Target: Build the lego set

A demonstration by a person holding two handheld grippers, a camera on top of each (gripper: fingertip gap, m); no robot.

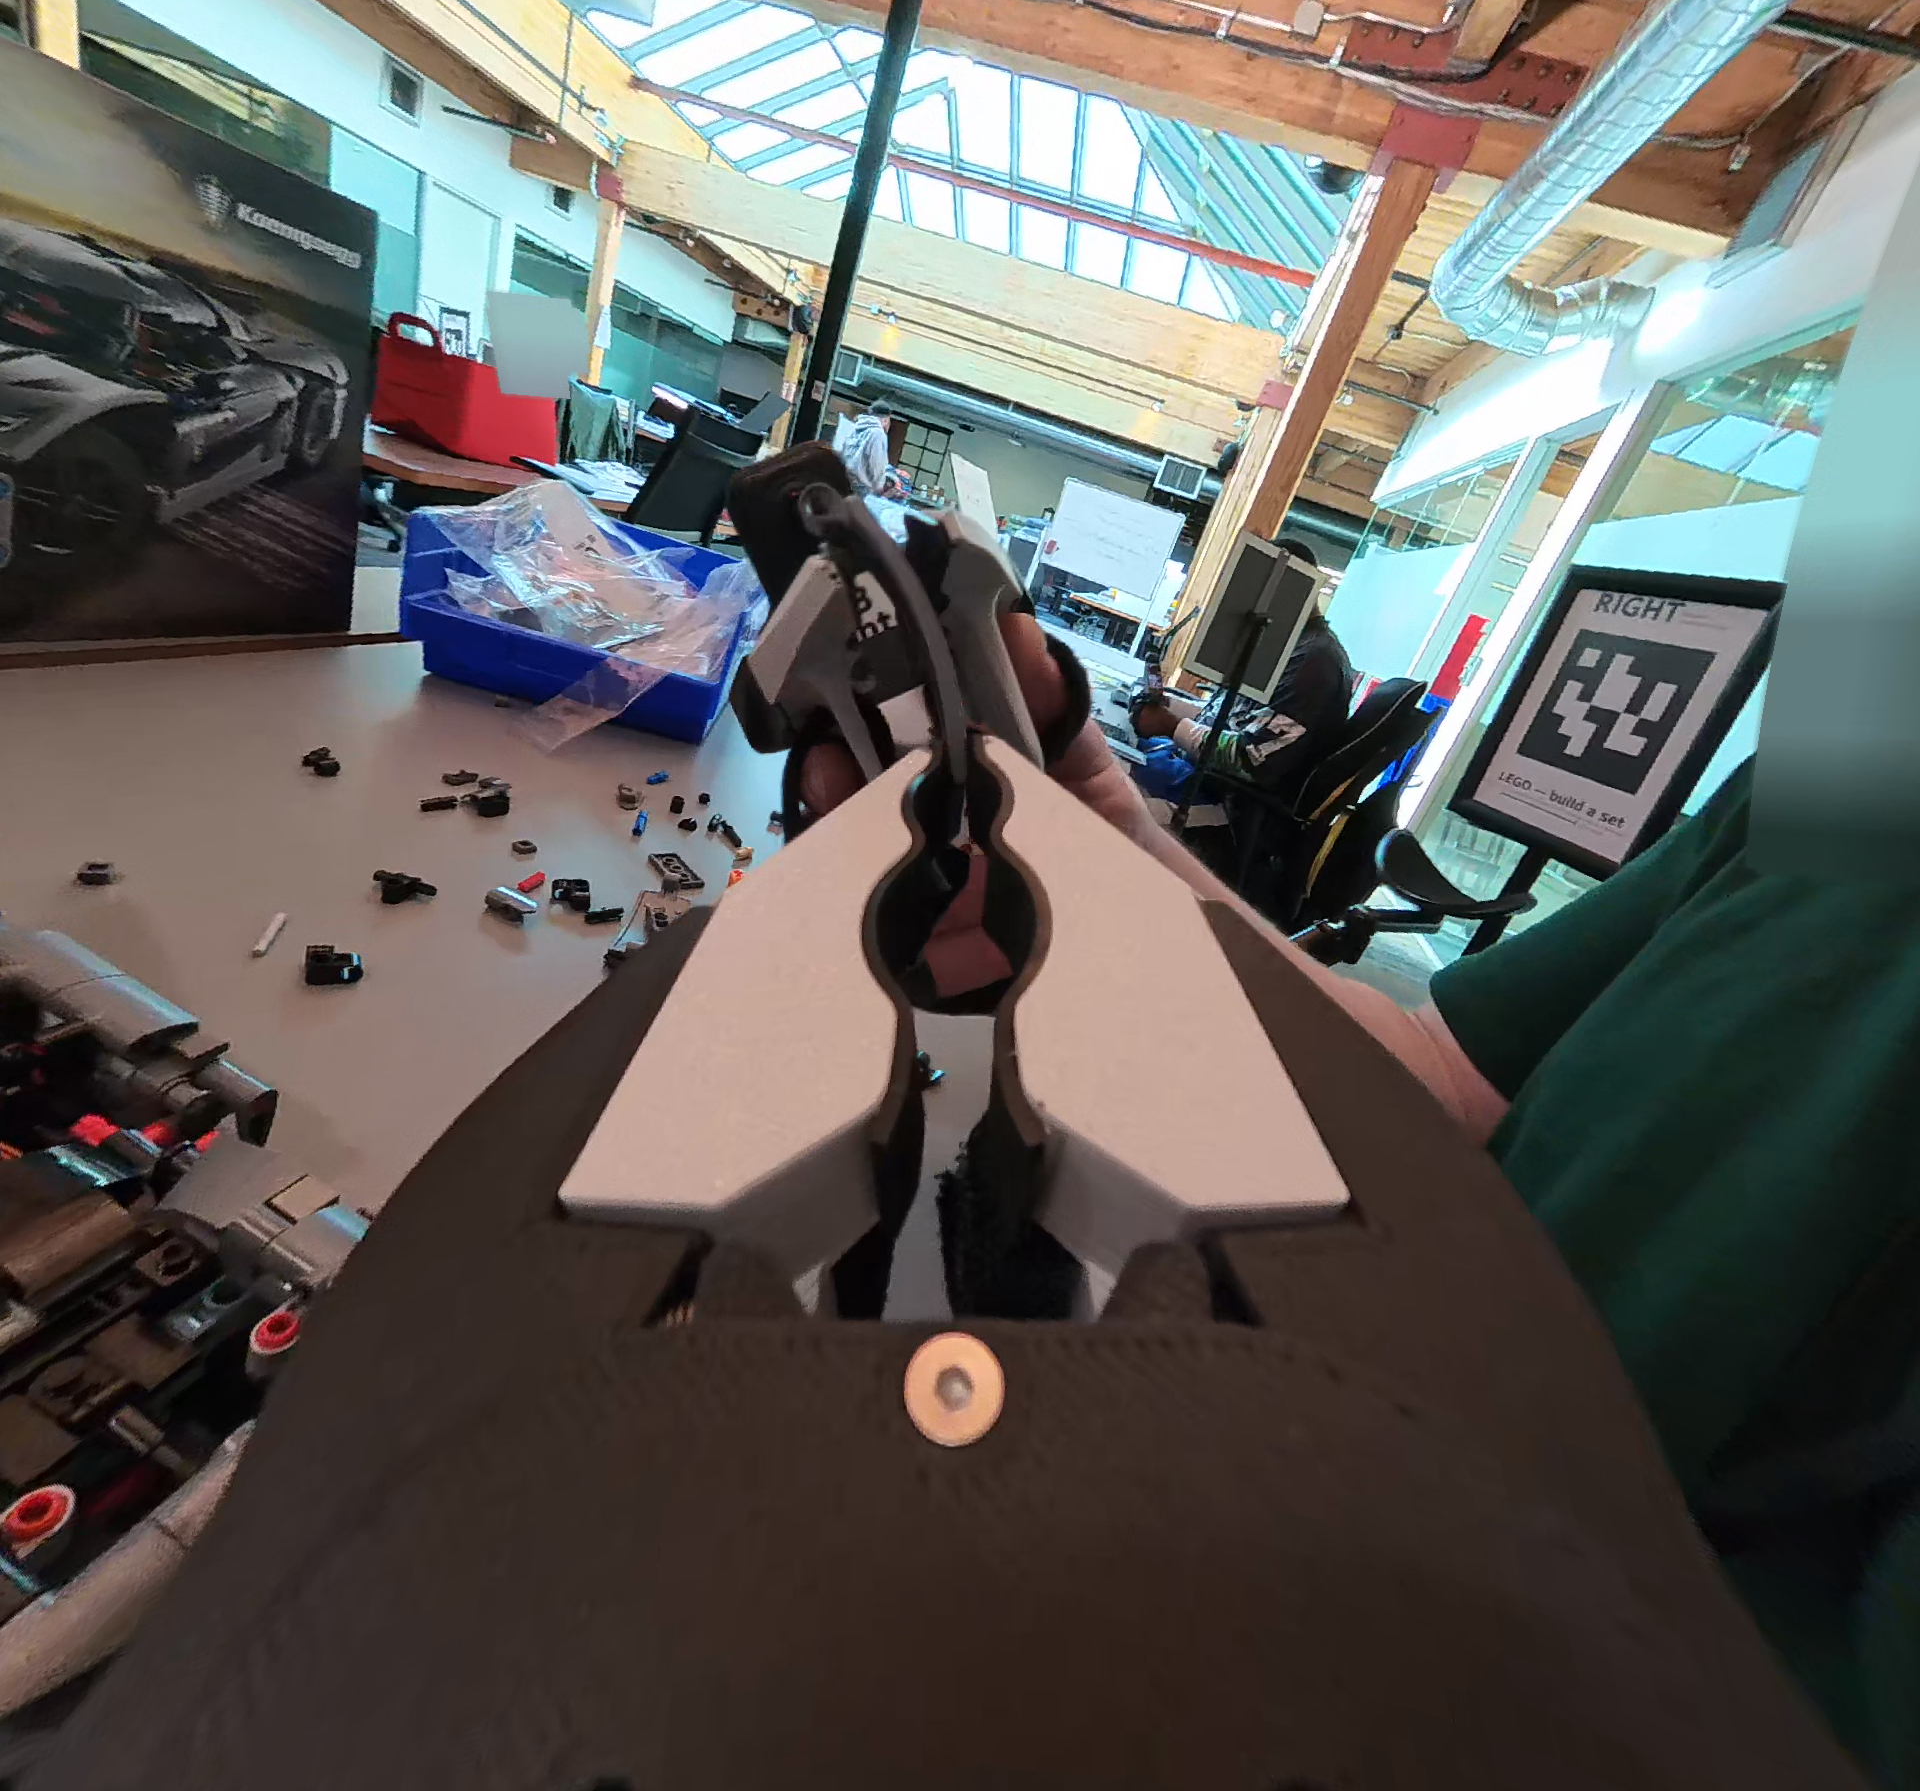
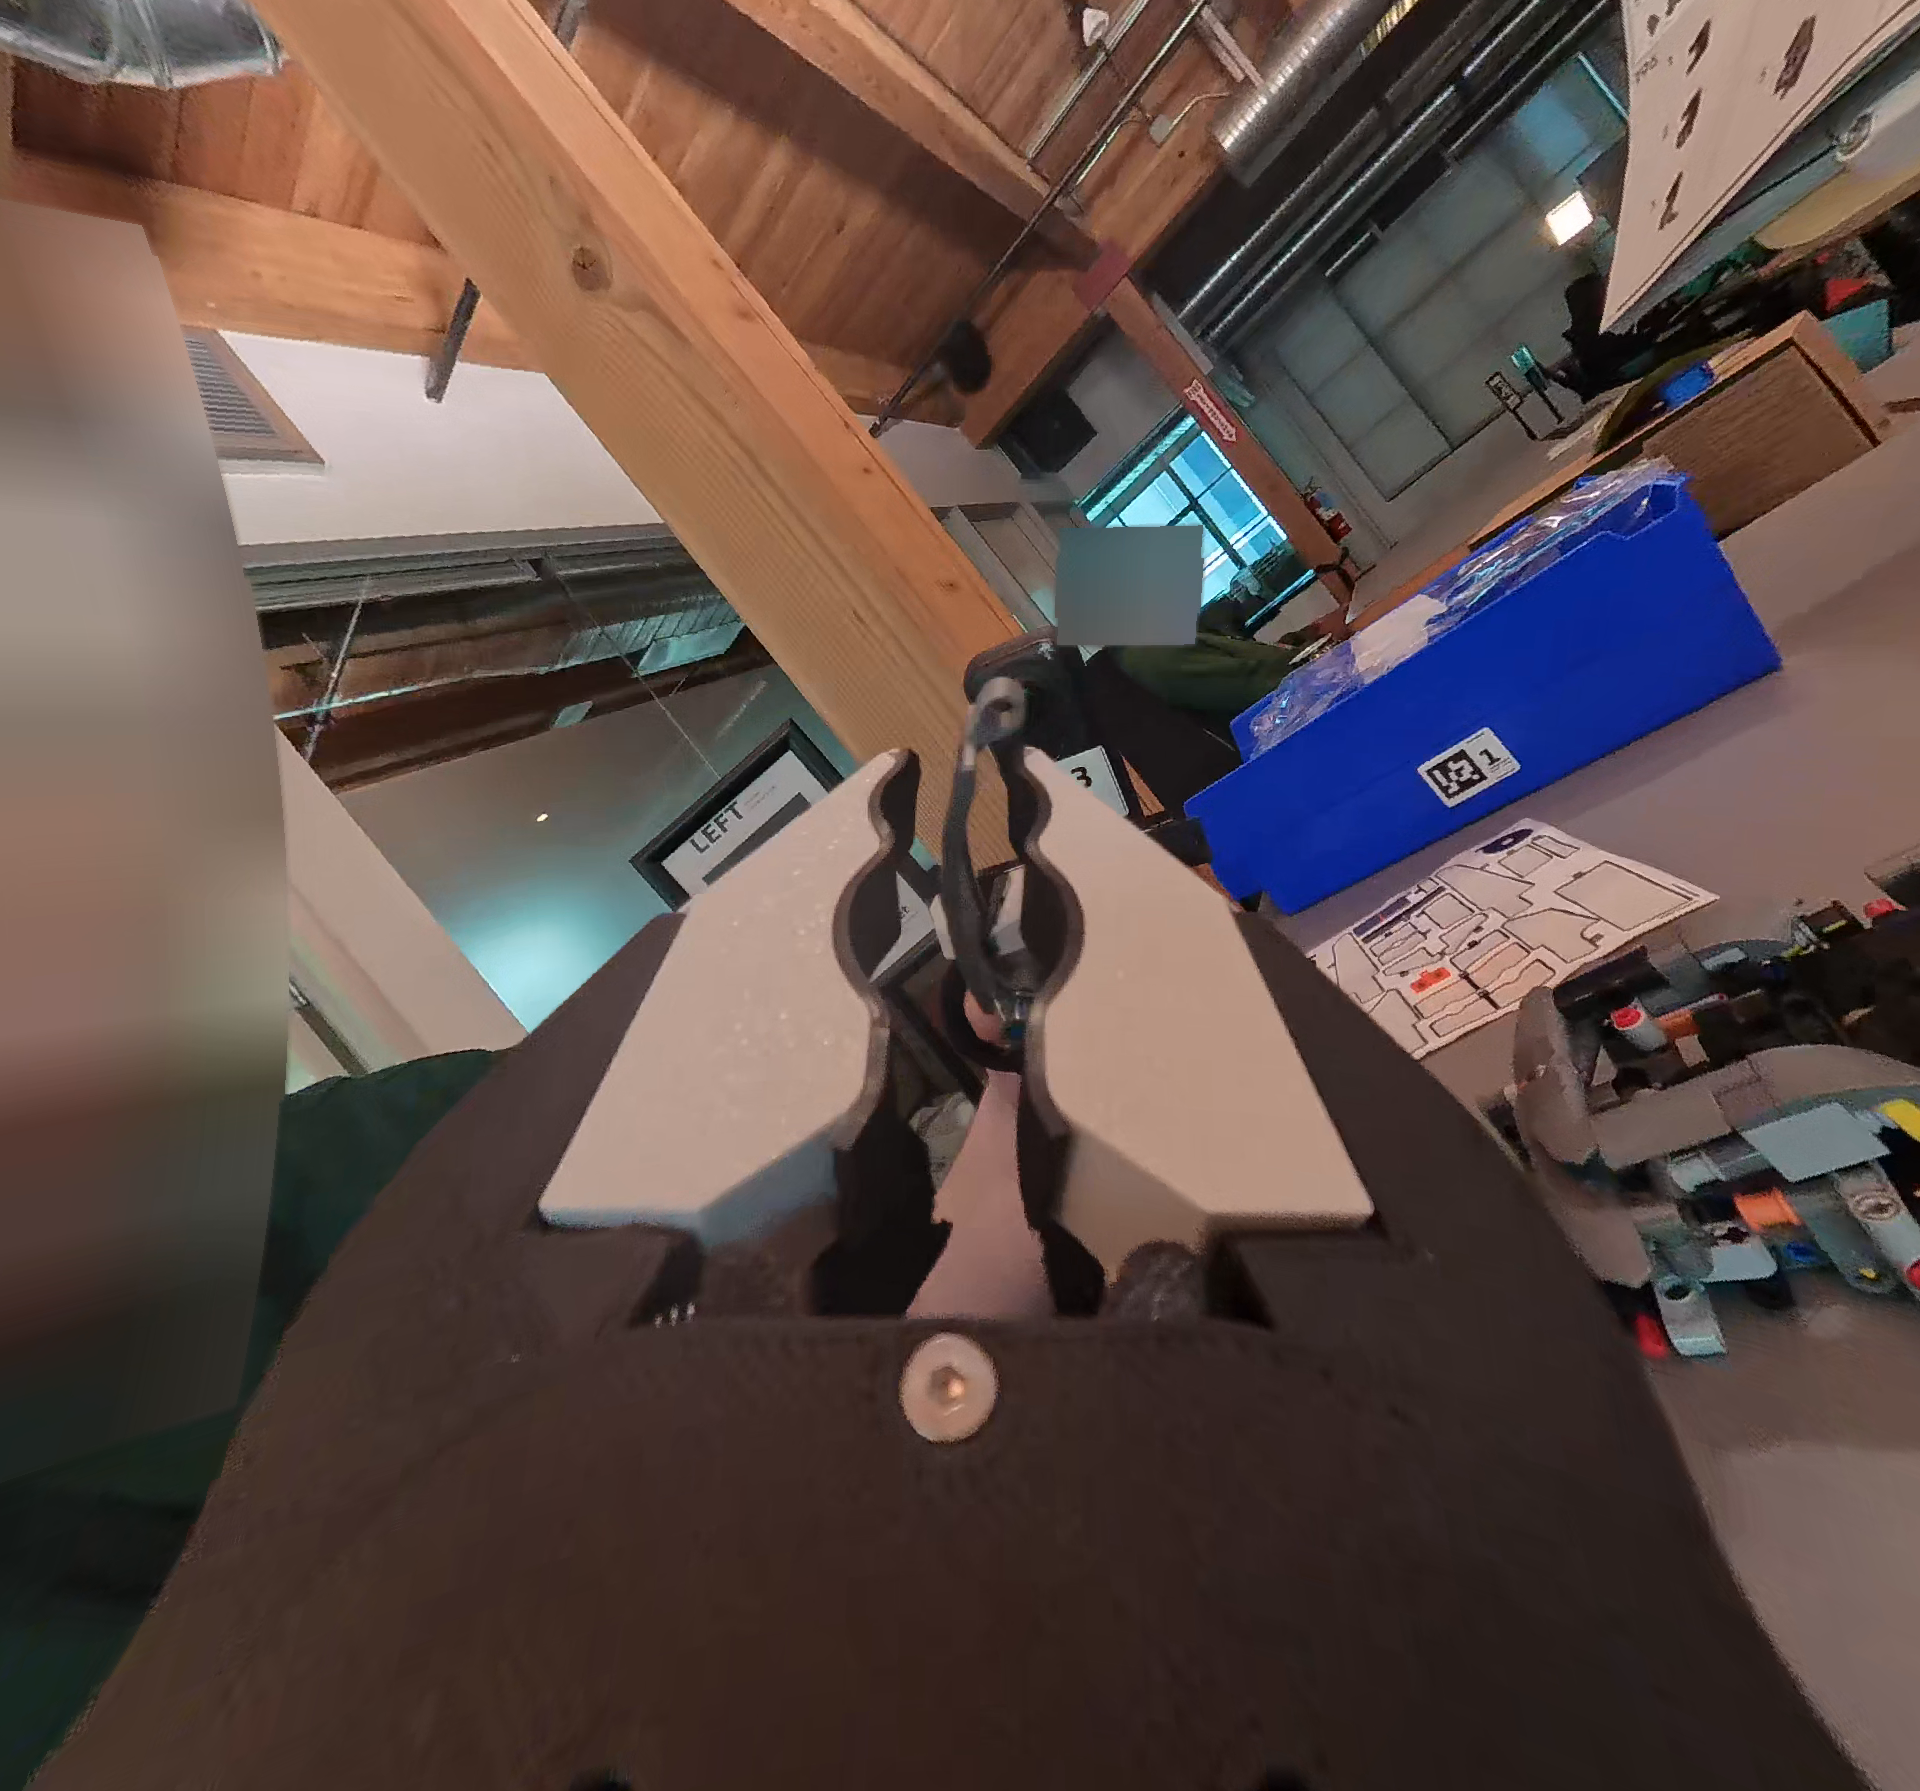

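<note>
Both grippers' fingers nearly closed on one curved grey piece [image 1: 940, 661]

Ceiling: exposed timber beams [image 2: 665, 328] and plank boards, with conduit running along them.
Skylight: a long glazed roof strip [image 1: 997, 172] letting in bright daylight.
Ducting: a silver insulated duct [image 1: 1621, 110] crossing overhead on one side.
Posts: a wooden column [image 1: 1320, 391] with red brackets; a thin black pole [image 1: 862, 183] topped by a round black disc.
Walls: white, with glass-partitioned rooms [image 1: 1704, 432] along one side.
Furniture: black office chairs [image 1: 1382, 806], desks, a whiteboard [image 1: 1117, 536], a wooden cabinet [image 2: 1766, 411].
Worktop: pale grey and matte [image 1: 156, 775].
Signs: framed placards on black stands [image 1: 1621, 713].
</note>
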